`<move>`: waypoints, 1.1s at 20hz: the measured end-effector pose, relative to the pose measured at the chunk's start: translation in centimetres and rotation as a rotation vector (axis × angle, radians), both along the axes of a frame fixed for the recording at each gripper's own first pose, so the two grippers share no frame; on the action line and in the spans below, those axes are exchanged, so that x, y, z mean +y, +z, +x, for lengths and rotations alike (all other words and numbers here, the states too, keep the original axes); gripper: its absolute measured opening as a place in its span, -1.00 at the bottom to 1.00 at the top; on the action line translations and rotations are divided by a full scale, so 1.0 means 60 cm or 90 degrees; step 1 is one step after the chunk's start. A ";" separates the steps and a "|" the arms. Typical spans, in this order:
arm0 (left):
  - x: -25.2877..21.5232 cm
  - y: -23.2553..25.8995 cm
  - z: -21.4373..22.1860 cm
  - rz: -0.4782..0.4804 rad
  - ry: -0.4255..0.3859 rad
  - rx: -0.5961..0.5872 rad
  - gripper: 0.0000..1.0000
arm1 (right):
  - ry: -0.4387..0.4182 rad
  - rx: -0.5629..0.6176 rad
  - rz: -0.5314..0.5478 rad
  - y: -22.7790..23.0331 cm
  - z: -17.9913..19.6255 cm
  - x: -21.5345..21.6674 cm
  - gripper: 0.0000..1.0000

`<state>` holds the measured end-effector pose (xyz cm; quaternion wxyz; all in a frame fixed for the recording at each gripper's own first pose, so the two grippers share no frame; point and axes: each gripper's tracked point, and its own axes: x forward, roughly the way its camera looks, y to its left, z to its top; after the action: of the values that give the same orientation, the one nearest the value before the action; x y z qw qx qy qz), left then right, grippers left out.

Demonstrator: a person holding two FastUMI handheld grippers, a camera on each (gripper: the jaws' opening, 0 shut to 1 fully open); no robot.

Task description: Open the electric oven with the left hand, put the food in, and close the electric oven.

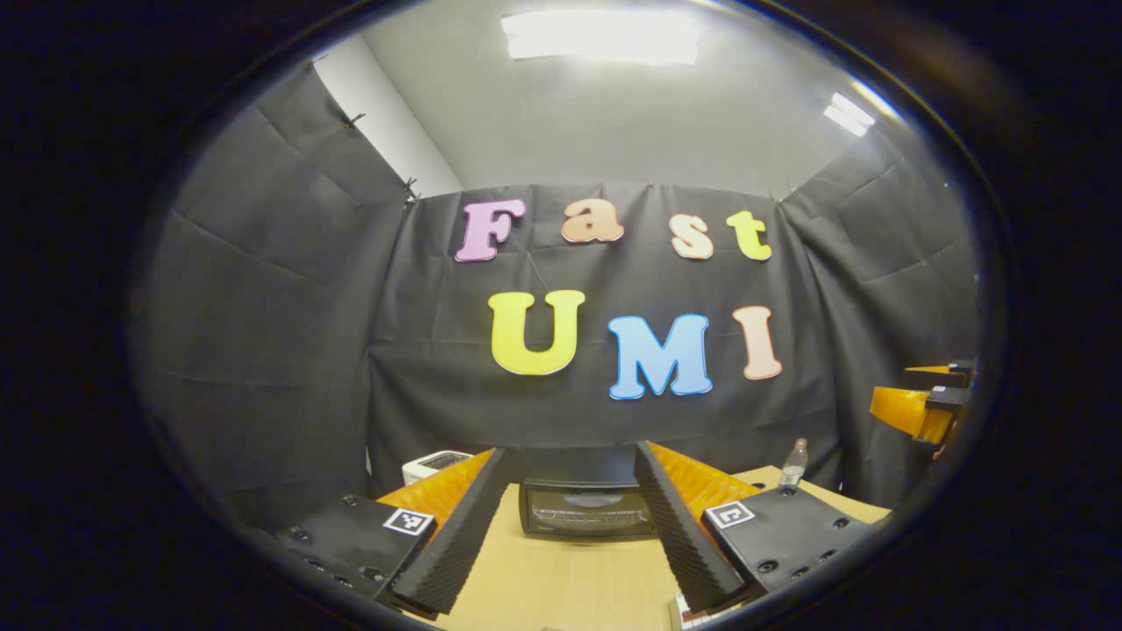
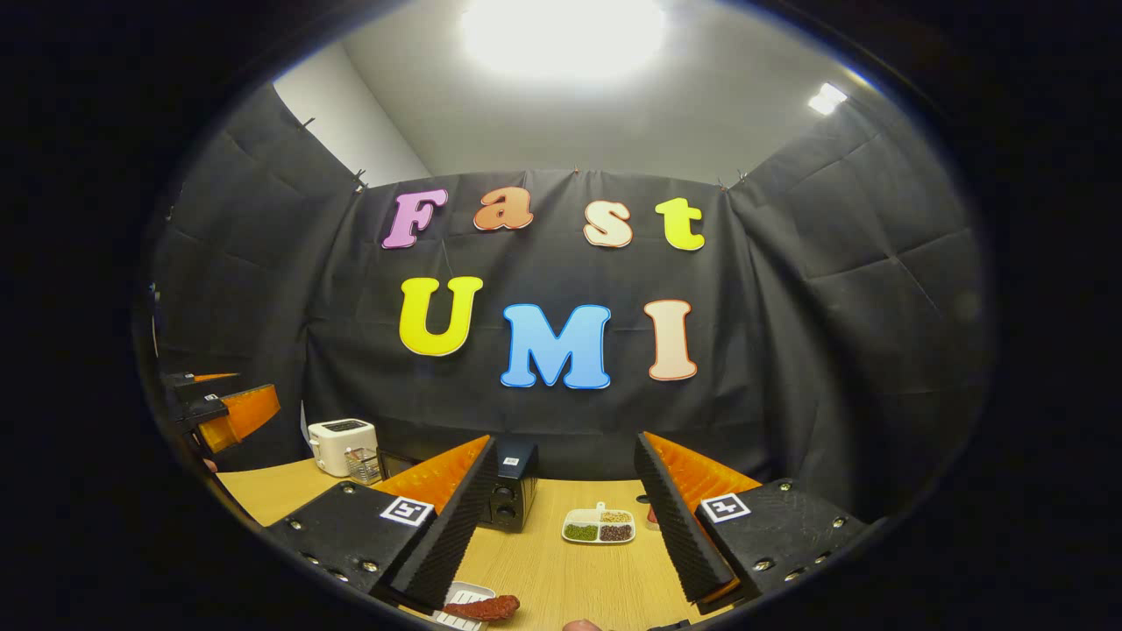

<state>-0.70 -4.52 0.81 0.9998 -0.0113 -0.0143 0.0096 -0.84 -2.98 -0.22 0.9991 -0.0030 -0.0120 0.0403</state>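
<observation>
The left gripper (image 1: 570,526) is hovering above the worktop (image 1: 561,583), its jaws standing wide apart and gripping nothing; the electric oven (image 1: 585,508) is sitting straight ahead between the jaws, door closed. The right gripper (image 2: 565,526) is likewise hanging with jaws spread wide and empty. The food (image 2: 482,606), a reddish piece, is lying on a small white tray (image 2: 460,605) just below the left-hand jaw. A divided dish (image 2: 600,526) is resting ahead between the jaws, and a white toaster (image 2: 342,444) is standing well off to their left.
</observation>
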 end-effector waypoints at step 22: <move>-0.027 -0.122 0.337 0.004 -0.103 0.021 1.00 | -0.185 0.013 0.026 -0.022 0.042 -0.056 0.92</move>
<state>19.53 -6.16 -6.51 0.9974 -0.0092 0.0035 -0.0708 1.66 -6.33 -1.56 0.9943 0.0157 -0.0023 -0.1053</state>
